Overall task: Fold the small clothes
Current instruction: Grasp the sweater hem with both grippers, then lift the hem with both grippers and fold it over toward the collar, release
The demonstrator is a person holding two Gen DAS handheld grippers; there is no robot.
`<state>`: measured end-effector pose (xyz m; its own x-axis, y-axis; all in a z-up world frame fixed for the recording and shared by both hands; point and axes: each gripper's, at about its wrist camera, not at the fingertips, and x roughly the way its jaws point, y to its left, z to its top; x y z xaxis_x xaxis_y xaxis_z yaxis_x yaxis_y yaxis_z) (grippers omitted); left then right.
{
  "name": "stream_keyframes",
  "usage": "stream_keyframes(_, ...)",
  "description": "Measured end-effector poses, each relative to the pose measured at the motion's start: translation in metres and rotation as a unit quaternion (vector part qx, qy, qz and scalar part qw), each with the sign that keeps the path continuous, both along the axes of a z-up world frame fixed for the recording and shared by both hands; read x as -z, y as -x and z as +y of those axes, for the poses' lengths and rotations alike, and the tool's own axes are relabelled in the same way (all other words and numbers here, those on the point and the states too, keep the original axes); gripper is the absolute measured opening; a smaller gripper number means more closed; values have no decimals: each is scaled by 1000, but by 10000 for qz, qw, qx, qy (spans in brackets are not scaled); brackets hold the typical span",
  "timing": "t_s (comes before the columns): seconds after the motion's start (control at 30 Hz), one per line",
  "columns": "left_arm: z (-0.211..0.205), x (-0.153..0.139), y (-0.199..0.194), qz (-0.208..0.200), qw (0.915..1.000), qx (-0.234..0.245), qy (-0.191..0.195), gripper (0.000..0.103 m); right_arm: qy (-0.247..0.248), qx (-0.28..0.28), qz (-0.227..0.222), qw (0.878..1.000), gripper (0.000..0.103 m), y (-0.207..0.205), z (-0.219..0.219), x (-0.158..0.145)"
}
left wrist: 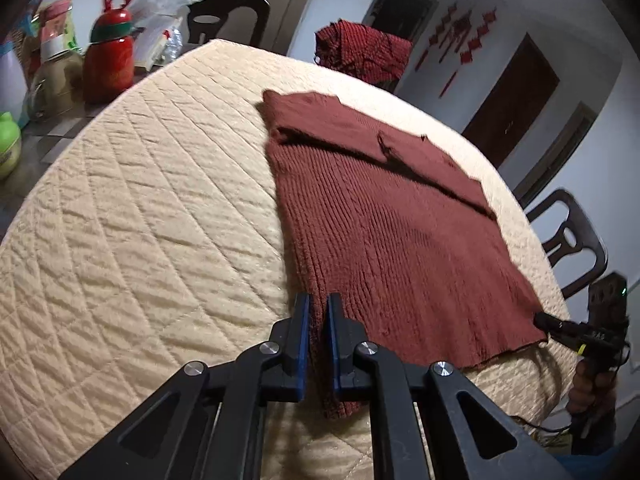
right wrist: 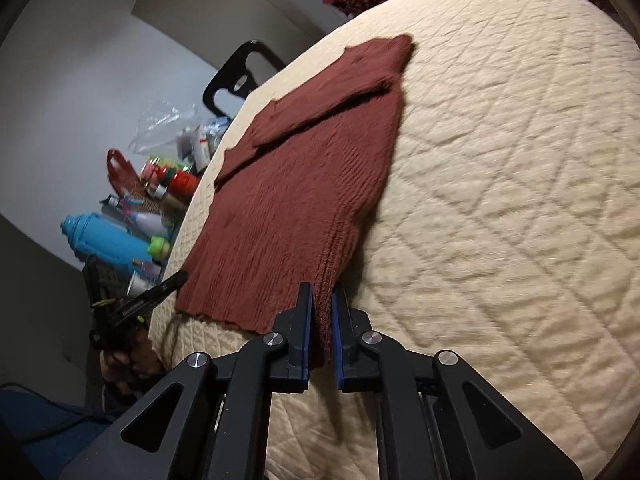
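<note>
A rust-brown ribbed knit garment [left wrist: 384, 216] lies flat on the cream quilted table cover [left wrist: 140, 208], its far part folded over itself. My left gripper [left wrist: 319, 304] is shut on the garment's near left corner, cloth pinched between the blue pads. In the left wrist view the right gripper [left wrist: 538, 319] meets the near right corner. In the right wrist view the same garment [right wrist: 304, 184] stretches away, and my right gripper [right wrist: 322, 296] is shut on its near right corner. The left gripper [right wrist: 182, 276] shows at the garment's other near corner, held by a hand [right wrist: 136, 356].
A red-and-black crumpled cloth [left wrist: 364, 54] sits at the table's far edge. Dark chairs [left wrist: 568, 236] stand around the round table. A side surface holds a red reindeer bottle [left wrist: 108, 56], jars, plastic bags and a blue bottle [right wrist: 104, 240].
</note>
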<state>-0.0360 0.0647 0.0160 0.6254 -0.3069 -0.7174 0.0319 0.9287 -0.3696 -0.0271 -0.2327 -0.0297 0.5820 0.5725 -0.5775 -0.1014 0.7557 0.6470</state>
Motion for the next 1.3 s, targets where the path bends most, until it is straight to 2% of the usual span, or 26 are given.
stream_keyframes(0.1, 3, 0, 1, -8, 10000, -23, 67, 10, -52, 36, 28, 10000, 8, 0, -6, 2)
stream_keyframes(0.23, 1, 12, -4, 219, 9998, -24, 36, 10, 35, -169, 180, 9997, 8, -4, 3, 9)
stream_keyframes(0.43, 6, 14, -4, 377, 9989, -26, 289, 14, 113, -323, 216, 9992, 17, -3, 7, 4)
stream_keyframes(0.6, 0, 11, 1, 491, 9984, 7, 273, 28, 232, -406, 167, 9988, 21, -4, 14, 1)
stream_keyframes(0.67, -3, 9, 1, 508, 9982, 89, 297, 41, 178, -406, 169, 9989, 21, -4, 13, 2)
stream_keyframes(0.77, -16, 8, -1, 456, 9986, 264, 20, 49, 197, -419, 129, 9988, 21, -4, 14, 3)
stream_keyframes(0.83, -25, 7, -1, 433, 9984, 274, -257, 48, 271, -421, 88, 9987, 21, -4, 16, 2)
stream_keyframes(0.87, -29, 7, 0, 405, 9979, 272, -423, 45, 288, -412, 78, 9987, 18, -4, 17, 2)
stream_keyframes(0.9, -32, 7, 0, 380, 9971, 256, -607, 40, 321, -400, 76, 9987, 14, -4, 18, 2)
stream_keyframes(0.93, -32, 7, 0, 364, 9964, 233, -724, 27, 345, -391, 97, 9986, 10, -4, 19, 3)
stream_keyframes(0.97, -29, 8, 0, 377, 9969, 234, -649, 15, 308, -357, 87, 9988, 10, -4, 18, 4)
stream_keyframes(1.03, -21, 11, -2, 428, 9985, 205, -291, 12, 253, -318, 94, 9991, 9, -4, 17, 5)
stream_keyframes(1.13, -16, 10, 0, 299, 9993, 209, -116, 10, 238, -313, 61, 9992, 8, -2, 17, 3)
stream_keyframes(1.23, 0, 0, 7, 1, 9992, 117, 379, 10, 31, -300, -180, 9994, 8, 6, 10, -7)
stream_keyframes(1.3, 9, -11, 12, -248, 9981, 22, 564, 9, -147, -264, -405, 9987, 7, 12, 3, -16)
